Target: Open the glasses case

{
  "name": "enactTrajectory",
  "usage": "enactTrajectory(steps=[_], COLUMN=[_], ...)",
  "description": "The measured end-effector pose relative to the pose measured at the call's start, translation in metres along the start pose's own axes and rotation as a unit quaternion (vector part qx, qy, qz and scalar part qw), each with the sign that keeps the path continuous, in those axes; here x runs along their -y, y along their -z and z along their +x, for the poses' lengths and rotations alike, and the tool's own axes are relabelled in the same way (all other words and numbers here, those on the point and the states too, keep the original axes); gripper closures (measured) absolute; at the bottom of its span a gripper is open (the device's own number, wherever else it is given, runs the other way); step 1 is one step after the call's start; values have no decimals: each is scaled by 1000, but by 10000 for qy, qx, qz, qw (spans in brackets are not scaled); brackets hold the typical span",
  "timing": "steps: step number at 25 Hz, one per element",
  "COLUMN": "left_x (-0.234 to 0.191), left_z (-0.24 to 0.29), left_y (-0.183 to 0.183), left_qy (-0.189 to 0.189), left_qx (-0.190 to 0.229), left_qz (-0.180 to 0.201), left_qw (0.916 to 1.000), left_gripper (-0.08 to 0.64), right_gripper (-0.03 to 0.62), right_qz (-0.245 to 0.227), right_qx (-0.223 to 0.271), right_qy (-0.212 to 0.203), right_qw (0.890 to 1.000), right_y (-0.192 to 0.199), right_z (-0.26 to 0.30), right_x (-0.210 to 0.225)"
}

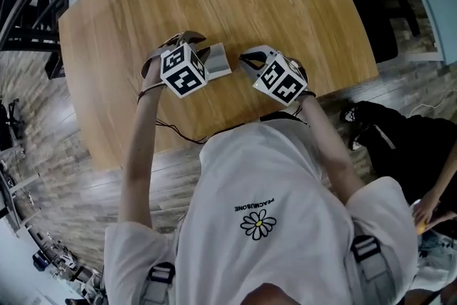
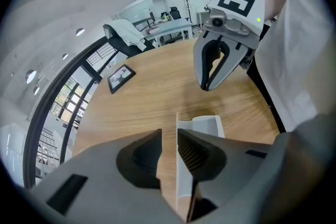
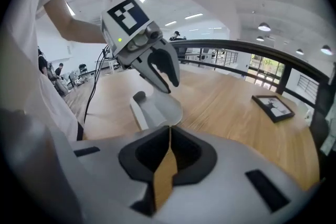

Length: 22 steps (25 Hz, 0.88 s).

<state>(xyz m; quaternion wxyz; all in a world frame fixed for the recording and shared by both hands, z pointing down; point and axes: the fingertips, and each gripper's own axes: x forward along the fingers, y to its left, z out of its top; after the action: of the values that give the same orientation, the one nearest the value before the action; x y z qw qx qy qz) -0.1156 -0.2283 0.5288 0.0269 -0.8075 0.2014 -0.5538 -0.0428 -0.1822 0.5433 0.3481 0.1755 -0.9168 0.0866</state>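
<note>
head view: left tongs (image 2: 169,136) cover part of the glasses case (image 1: 218,61), jaws slightly apart astride its raised lid (image 2: 181,165); right tongs (image 3: 169,131) closed, empty; shirt (image 1: 285,175) lettering unreadable.

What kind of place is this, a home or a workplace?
Probably an open office or lab: a wooden table beside a dark railing, desks beyond, strip lights overhead.

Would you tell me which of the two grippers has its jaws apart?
The left gripper: its jaws stand apart around a thin edge of the glasses case, while the right gripper has its jaws together, empty.
</note>
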Motion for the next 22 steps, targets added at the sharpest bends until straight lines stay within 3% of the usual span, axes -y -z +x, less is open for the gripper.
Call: enactTrajectory(steps=[5,7,9,11,14,18,22], left_x=[-26,-40,-55,-68,-81,-76,-62], left_z=[-34,-57,-86,-118,-164,-209,-237], left_y=[-25,-37,-49,-59,-61,-45,-33], left_qy=[-529,-829,-1199,-1627,-2405,-3485,-4221], left_qx=[721,1173,1720,2311,2997,3320,3601], left_qz=[-569,-975,-1435,-1902,-2524,-3115,-3650], left_qw=[9944,9848,9672,9402,8880,8193,7476], left_gripper=[464,465,465,475,512,533,538], right_gripper=[575,577,580,580,583,583,583], right_qz=[-46,-138,-235,-293,-290,-275,-114], right_qx=[758,1120,1516,1945,2557,3225,3764], right_qy=[790,1192,1548,1823,2107,2232,2250], right_qw=[9940,9864,9760,9634,9431,9195,8987], right_y=[-52,-76,-102,-128,-160,-193,-212], right_z=[-35,-53,-73,-95,-124,-153,-172], right_x=[36,48,56,60,60,48,35])
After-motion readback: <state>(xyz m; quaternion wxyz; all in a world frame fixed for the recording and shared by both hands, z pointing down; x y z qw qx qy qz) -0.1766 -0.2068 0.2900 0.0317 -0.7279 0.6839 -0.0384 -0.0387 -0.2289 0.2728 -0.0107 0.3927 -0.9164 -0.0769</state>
